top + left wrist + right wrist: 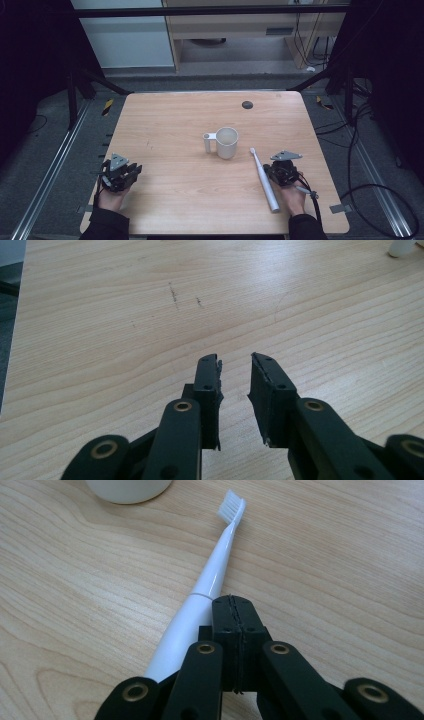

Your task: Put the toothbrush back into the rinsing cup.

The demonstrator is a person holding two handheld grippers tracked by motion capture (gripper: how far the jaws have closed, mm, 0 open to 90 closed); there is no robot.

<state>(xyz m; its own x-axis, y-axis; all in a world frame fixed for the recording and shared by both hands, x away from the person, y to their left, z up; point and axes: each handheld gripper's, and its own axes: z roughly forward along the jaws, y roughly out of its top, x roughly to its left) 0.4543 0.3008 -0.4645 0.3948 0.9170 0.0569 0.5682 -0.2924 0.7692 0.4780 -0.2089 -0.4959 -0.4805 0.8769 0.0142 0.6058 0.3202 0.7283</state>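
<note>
Your right gripper (234, 602) sits with its black jaws pressed flat together and nothing between them, resting just beside the long white electric toothbrush (210, 580), which lies flat along the jaws' left side in the right gripper view. In the high view the toothbrush (263, 179) lies lengthwise near the right part of the light wooden table (170, 125), bristles pointing away from you toward the white plastic cup with a side handle (224, 142); brush head and cup are near each other but apart. Your left gripper (235, 365) shows a narrow gap between its jaws with only bare wood under them, so it holds nothing.

You have broad open tabletop between the two grippers and ahead of the left one. The right gripper (274, 169) has clear wood out to the table's right edge; the left gripper (131, 172) is close to the left edge.

The cup's base is cut off at the top of the right gripper view. A small dark round spot (247, 104) near the far edge is too small to identify. No readable writing shows on brush or cup.
</note>
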